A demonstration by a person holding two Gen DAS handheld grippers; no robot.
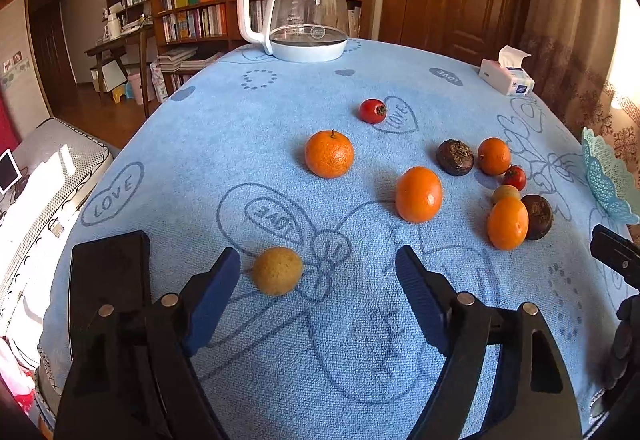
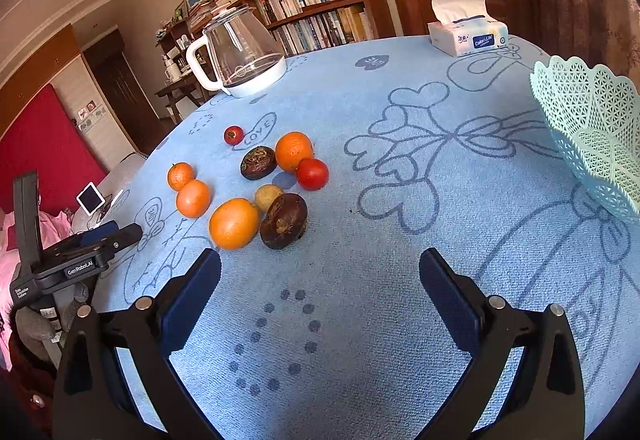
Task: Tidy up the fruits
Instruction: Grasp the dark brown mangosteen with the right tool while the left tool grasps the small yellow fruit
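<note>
The blue tablecloth (image 1: 280, 143) carried the word "LOVE" printed inside heart outlines, once near its left edge (image 1: 112, 195), once upside down close to the near edge (image 1: 274, 217), and once by the small red fruit toward the far edge (image 2: 258, 132). The tissue pack (image 2: 468, 37) at the far right corner bore a blue label reading "Colori Life". On the left gripper (image 2: 86, 252), seen from the right wrist camera, stood "GenRobot.AI", with smaller print on the body below it that looked like "Data Acquisition System".
</note>
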